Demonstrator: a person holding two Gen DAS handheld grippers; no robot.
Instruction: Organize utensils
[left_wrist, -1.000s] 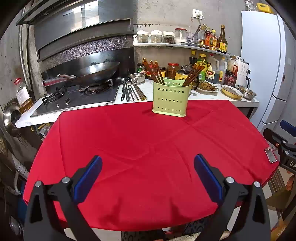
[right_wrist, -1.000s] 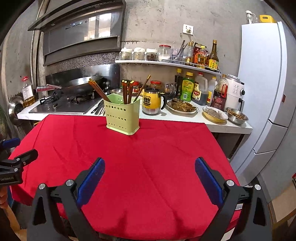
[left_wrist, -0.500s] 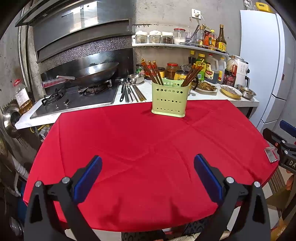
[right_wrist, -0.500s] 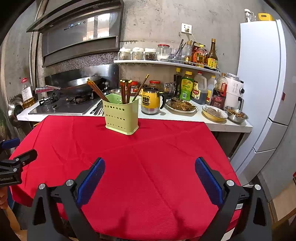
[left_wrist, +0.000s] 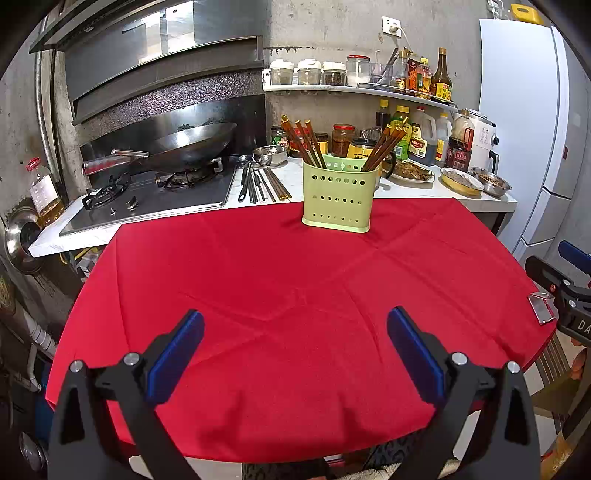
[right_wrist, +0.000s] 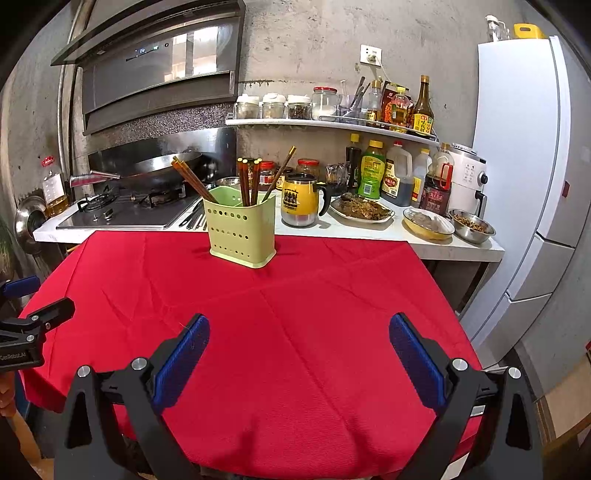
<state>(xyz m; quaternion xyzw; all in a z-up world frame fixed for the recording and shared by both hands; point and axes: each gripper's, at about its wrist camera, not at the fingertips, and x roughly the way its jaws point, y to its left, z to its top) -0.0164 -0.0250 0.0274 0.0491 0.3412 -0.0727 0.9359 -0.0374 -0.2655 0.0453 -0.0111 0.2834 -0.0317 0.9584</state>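
Observation:
A pale green perforated utensil holder (left_wrist: 337, 197) (right_wrist: 241, 229) stands at the far edge of the red tablecloth (left_wrist: 288, 295) (right_wrist: 295, 314), with several brown chopsticks (left_wrist: 303, 142) (right_wrist: 248, 181) leaning in its compartments. More chopsticks and metal spoons (left_wrist: 258, 181) lie loose on the white counter left of the holder. My left gripper (left_wrist: 295, 328) hangs open over the near part of the cloth, nothing between its blue pads. My right gripper (right_wrist: 299, 332) is open too, also over the near cloth, well short of the holder.
Behind the table runs a counter with a gas hob and wok (left_wrist: 184, 147), a yellow mug (right_wrist: 301, 201), dishes of food (right_wrist: 360, 210), bottles and jars. A white fridge (right_wrist: 532, 147) stands at the right. Each gripper shows at the other view's edge.
Both views have shifted only slightly; the grippers stay open and hover over the near cloth. Nothing was taken hold of or moved.

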